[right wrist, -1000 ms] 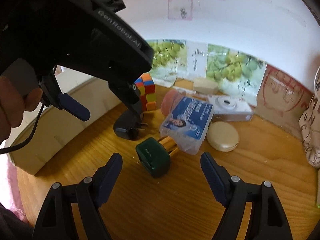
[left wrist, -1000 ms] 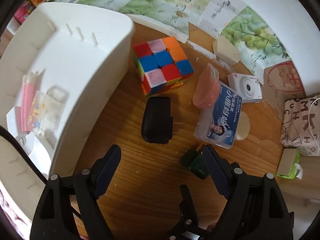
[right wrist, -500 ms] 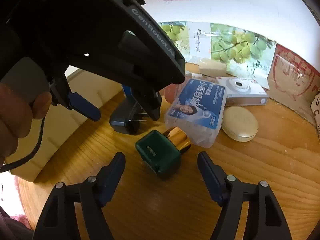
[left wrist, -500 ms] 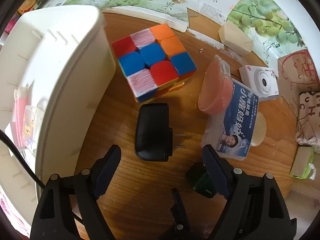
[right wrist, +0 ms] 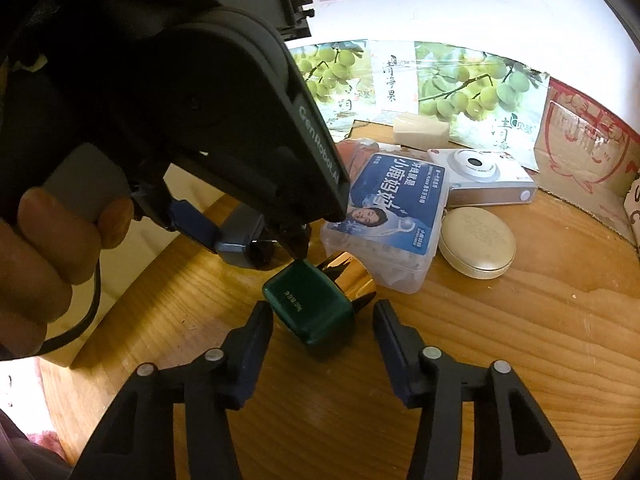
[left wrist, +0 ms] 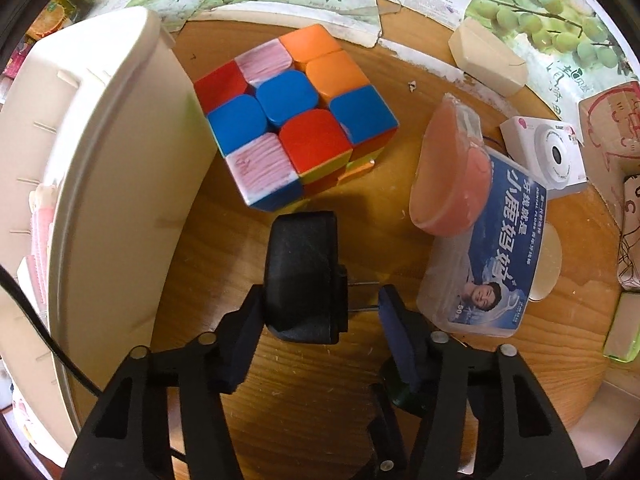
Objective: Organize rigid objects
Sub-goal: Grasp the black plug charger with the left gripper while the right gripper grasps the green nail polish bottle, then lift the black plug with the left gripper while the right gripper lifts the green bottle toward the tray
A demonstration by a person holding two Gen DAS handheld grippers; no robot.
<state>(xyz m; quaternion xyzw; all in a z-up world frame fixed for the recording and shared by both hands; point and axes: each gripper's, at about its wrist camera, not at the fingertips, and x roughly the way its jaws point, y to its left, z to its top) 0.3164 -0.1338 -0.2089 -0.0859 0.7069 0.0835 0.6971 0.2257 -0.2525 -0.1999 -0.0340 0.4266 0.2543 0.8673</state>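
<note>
Wooden tabletop (left wrist: 304, 392) – grained, round-edged – carries the clutter. Since a second ago both grippers have narrowed: left gripper (left wrist: 320, 312) is closing astride the matte black plug adapter (left wrist: 304, 272), right gripper (right wrist: 322, 318) is closing astride the glossy green block (right wrist: 310, 306), pads not yet clamped. Two pickups appear imminent, with the white bin (left wrist: 100, 184) left.
</note>
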